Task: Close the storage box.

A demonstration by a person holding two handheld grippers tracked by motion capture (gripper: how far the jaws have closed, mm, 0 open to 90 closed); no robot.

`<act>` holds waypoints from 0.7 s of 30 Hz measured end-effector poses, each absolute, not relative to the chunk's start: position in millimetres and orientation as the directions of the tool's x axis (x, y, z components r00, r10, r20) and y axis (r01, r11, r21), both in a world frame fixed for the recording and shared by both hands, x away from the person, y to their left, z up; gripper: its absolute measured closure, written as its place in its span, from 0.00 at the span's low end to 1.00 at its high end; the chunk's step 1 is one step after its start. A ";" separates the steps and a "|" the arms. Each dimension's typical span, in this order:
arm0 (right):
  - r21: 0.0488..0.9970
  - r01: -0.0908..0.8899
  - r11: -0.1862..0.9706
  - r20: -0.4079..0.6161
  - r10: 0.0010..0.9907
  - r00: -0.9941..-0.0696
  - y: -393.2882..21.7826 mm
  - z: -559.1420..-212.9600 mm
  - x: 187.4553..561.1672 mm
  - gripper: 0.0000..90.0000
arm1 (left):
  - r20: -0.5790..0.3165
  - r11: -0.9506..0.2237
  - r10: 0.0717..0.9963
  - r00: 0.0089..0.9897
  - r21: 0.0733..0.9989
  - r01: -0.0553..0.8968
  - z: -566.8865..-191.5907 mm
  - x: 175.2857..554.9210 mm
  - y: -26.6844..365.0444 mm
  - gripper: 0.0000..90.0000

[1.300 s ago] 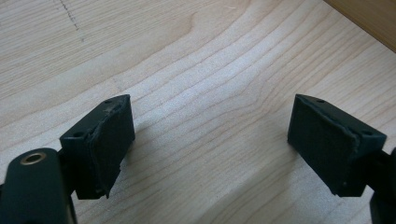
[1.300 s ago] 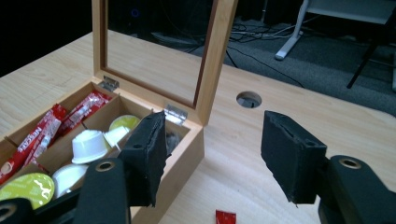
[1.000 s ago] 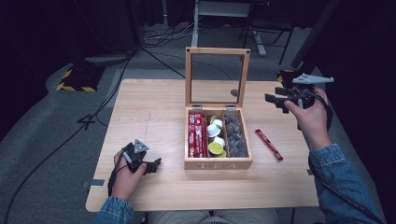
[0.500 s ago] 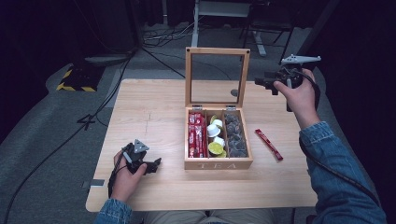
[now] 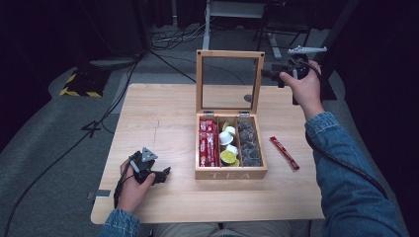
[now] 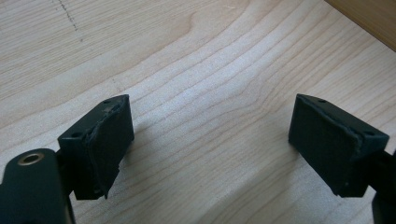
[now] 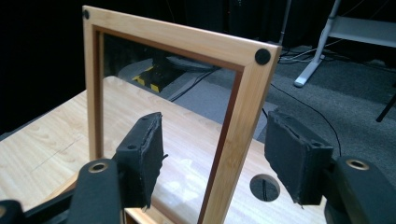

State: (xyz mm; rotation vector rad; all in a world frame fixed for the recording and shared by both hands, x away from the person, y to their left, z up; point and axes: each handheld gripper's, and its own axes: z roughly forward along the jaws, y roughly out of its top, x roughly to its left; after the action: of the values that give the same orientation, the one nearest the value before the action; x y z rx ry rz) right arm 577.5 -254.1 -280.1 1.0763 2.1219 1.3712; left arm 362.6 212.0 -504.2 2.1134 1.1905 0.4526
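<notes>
A wooden tea box [image 5: 231, 174] stands mid-table, its glass-paned lid [image 5: 230, 54] upright. Inside are red stick packets [image 5: 208, 143], small white and yellow cups [image 5: 228, 145] and dark pods [image 5: 248, 143]. My right gripper [image 5: 272, 75] hovers at the lid's upper right edge. In the right gripper view its jaws [image 7: 215, 126] stand apart, having just been opening. The lid's right frame bar [image 7: 243, 93] runs between them and no pad presses on it. My left gripper [image 5: 163, 174] rests open on the table left of the box, with bare wood between its jaws [image 6: 210, 107].
A loose red stick packet [image 5: 284, 153] lies on the table right of the box. A round cable hole [image 5: 248, 98] sits behind the box. Cables and a stand's legs [image 5: 207, 29] cover the dark floor beyond the table's far edge.
My right hand has moved left and away from the person, rising a little, from beside the box to the lid's upper right edge. The left hand has stayed put.
</notes>
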 end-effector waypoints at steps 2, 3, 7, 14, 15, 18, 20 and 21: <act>0.892 0.396 0.218 0.086 0.778 -0.622 -252.8 -281.9 584.5 0.42 | -0.021 -0.366 0.851 0.525 0.693 0.621 -504.3 362.7 212.0 0.16; 0.893 0.397 0.212 0.092 0.778 -0.622 -252.5 -283.1 588.3 0.42 | -0.021 -0.366 0.851 0.525 0.693 0.621 -504.3 362.7 212.0 0.16; 0.898 0.394 0.197 0.111 0.764 -0.635 -253.6 -292.0 605.1 0.44 | -0.021 -0.367 0.851 0.525 0.692 0.622 -504.2 362.7 212.0 0.16; 0.893 0.391 0.222 0.085 0.770 -0.633 -244.3 -302.3 618.8 0.45 | -0.023 -0.365 0.851 0.525 0.693 0.622 -504.3 362.6 211.9 0.16; 0.892 0.392 0.225 0.084 0.770 -0.633 -242.2 -303.6 619.8 0.45 | -0.023 -0.365 0.851 0.525 0.693 0.622 -504.3 362.6 211.9 0.16; 0.889 0.398 0.227 0.082 0.775 -0.626 -237.6 -307.2 623.2 0.45 | -0.021 -0.368 0.850 0.527 0.692 0.621 -504.2 362.7 212.1 0.16; 0.888 0.400 0.225 0.082 0.780 -0.620 -235.7 -308.9 625.4 0.45 | -0.020 -0.369 0.850 0.527 0.691 0.621 -504.2 362.7 212.2 0.16; 0.888 0.403 0.224 0.084 0.781 -0.619 -234.9 -309.6 626.5 0.46 | -0.021 -0.368 0.850 0.527 0.692 0.621 -504.2 362.7 212.1 0.16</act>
State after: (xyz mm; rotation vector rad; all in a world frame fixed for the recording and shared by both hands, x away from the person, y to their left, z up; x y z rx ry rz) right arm 626.5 -234.9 -309.6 1.0945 2.1238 1.3600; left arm 362.7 212.1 -504.2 2.1149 1.1892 0.4524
